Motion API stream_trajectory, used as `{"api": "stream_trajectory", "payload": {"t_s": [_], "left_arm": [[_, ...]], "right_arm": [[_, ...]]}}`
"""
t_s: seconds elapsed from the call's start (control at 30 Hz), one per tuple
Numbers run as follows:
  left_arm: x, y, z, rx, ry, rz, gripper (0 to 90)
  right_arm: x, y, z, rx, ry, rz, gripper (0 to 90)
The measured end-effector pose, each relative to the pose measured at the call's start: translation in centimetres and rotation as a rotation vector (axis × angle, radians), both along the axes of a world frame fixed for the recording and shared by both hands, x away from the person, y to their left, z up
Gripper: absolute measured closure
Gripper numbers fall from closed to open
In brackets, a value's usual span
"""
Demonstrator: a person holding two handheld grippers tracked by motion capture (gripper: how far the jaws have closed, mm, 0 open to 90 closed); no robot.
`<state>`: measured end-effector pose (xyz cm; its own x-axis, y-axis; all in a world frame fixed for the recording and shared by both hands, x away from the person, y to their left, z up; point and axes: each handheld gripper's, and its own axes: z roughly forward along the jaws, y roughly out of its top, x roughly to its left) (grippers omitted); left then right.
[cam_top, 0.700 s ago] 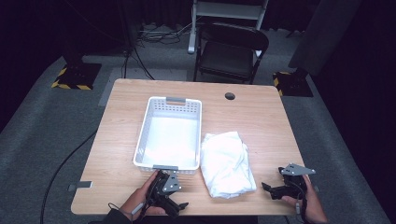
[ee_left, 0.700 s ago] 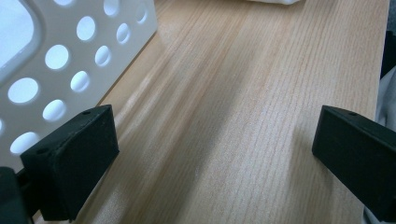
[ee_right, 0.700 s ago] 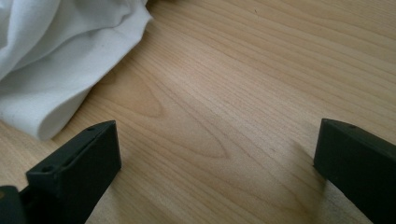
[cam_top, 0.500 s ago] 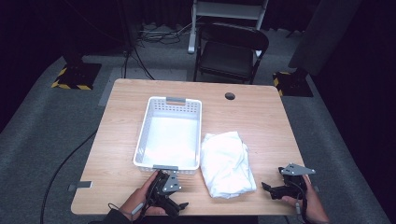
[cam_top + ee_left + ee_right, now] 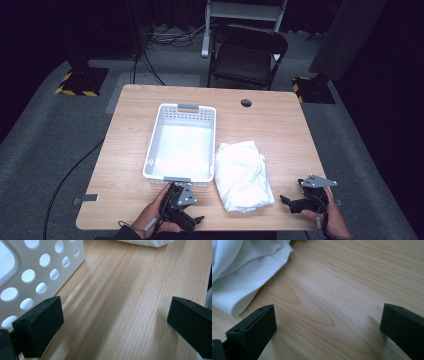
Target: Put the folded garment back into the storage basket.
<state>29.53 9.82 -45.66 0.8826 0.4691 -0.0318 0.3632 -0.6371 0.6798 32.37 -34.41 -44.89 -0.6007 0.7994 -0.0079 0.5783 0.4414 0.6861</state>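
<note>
Two handheld grippers rest at the table's near edge, flanking folded white cloth.

Left gripper point(image 5: 196, 220) and right gripper point(image 5: 285, 202) hold jaws wide apart, empty; the cloth point(image 5: 243, 174) lies beside the empty basket point(image 5: 154, 150), likely its destination.

One wooden counter point(image 5: 280, 130), with one round hole point(image 5: 246, 103) near its far edge. One white perforated basket point(image 5: 159, 134) with two grey handles, one at each short end. One folded white cloth point(image 5: 242, 174) just beside the basket. Two tongs: left tongs point(image 5: 186, 216) and right tongs point(image 5: 291, 202), each with two black jaws spread apart. One black folding chair point(image 5: 247, 55) beyond the counter. Two yellow-and-black striped floor weights point(image 5: 77, 80).
</note>
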Motion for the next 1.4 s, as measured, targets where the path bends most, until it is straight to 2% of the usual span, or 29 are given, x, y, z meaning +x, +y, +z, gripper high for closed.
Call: {"api": "stream_trajectory", "payload": {"t_s": [0.13, 0.23, 0.47, 0.73, 0.87, 0.97, 1.03, 1.33, 1.4], "left_arm": [[-0.2, -0.2, 0.1, 0.009, 0.0, 0.007, 0.4], [-0.4, -0.3, 0.2, 0.016, -0.017, 0.01, 0.4], [-0.7, -0.8, 0.2, 0.013, -0.029, 0.023, 2.8], [-1.1, -1.5, 0.6, -0.023, -0.027, 0.01, 3.9], [-1.2, -1.9, 0.8, -0.025, -0.037, 0.0, 4.0], [-1.2, -2.3, 0.9, -0.022, -0.05, -0.008, 4.3], [-1.4, -2.6, 0.9, -0.004, -0.079, -0.016, 4.4], [-1.3, -3.4, 1.0, -0.053, -0.065, -0.059, 4.9], [-1.3, -3.8, 1.0, -0.03, -0.087, -0.063, 5.0]], "right_arm": [[0.0, 0.0, 0.0, 0.002, -0.002, 0.0, 0.4], [0.0, 0.0, 0.0, 0.002, -0.002, -0.001, 0.4], [0.0, 0.0, 0.0, 0.002, -0.003, 0.001, 0.4], [0.0, 0.0, 0.0, 0.002, -0.003, 0.003, 0.4], [0.0, 0.0, 0.0, 0.002, -0.003, 0.003, 0.4], [0.0, 0.0, 0.0, 0.002, -0.003, 0.003, 0.4], [0.0, 0.0, 0.0, 0.002, -0.003, 0.003, 0.4], [0.0, 0.0, 0.0, 0.003, -0.003, 0.001, 0.4], [0.0, 0.0, 0.0, 0.002, -0.003, 0.001, 0.4]]}}
